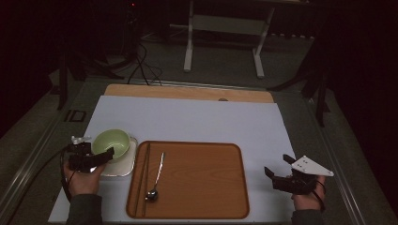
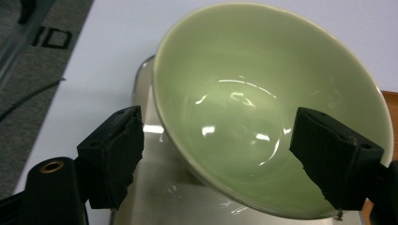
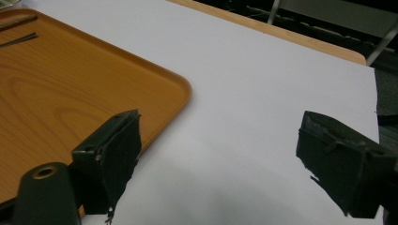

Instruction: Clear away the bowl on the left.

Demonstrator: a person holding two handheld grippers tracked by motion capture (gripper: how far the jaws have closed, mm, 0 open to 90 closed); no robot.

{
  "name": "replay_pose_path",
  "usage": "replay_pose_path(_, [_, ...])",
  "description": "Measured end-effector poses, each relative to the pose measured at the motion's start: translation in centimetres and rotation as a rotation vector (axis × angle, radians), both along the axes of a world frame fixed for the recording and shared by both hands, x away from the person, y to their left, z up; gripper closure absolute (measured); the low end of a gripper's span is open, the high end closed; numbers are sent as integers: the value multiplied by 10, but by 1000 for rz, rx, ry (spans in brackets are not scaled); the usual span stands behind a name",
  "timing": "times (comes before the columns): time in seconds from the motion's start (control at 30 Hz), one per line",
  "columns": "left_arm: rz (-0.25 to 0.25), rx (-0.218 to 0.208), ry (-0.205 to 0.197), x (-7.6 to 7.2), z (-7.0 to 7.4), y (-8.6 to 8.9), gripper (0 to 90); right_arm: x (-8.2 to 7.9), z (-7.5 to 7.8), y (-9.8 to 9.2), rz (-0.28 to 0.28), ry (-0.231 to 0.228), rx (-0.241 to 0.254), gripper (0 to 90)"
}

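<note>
A pale green bowl, with nothing in it, rests on a small shiny metal tray at the left of the white mat. My left gripper stands open at the bowl's near rim: one jaw is outside the bowl, the other over its inner wall, and the pads are not pressing. A wooden tray holds dark chopsticks and a metal spoon. My right gripper hovers open over bare mat, right of the wooden tray, with nothing between its fingers.
The white mat covers most of the table, with a wooden strip along its far edge. A white stand and cables lie on the dark floor beyond.
</note>
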State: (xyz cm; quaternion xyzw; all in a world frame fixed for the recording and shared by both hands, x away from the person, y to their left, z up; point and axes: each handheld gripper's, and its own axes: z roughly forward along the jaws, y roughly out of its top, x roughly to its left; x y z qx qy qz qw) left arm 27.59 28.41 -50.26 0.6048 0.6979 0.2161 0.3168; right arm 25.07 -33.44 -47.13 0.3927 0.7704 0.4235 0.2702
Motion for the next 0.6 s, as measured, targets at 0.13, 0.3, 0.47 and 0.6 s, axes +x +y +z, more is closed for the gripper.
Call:
replay_pose_path(0.13, [-6,-15,22,2,-5,1,229,0,0,0,0,1,-1,141])
replay_pose_path(0.3, [9,-14,42,2,-8,3,316,0,0,0,0,0,-1,141])
replay_pose_path(0.47, [22,-52,56,1,-11,5,368,0,0,0,1,-1,-3,141])
replay_pose_path(0.6, [13,-60,76,1,-13,4,421,0,0,2,1,-4,-24,141])
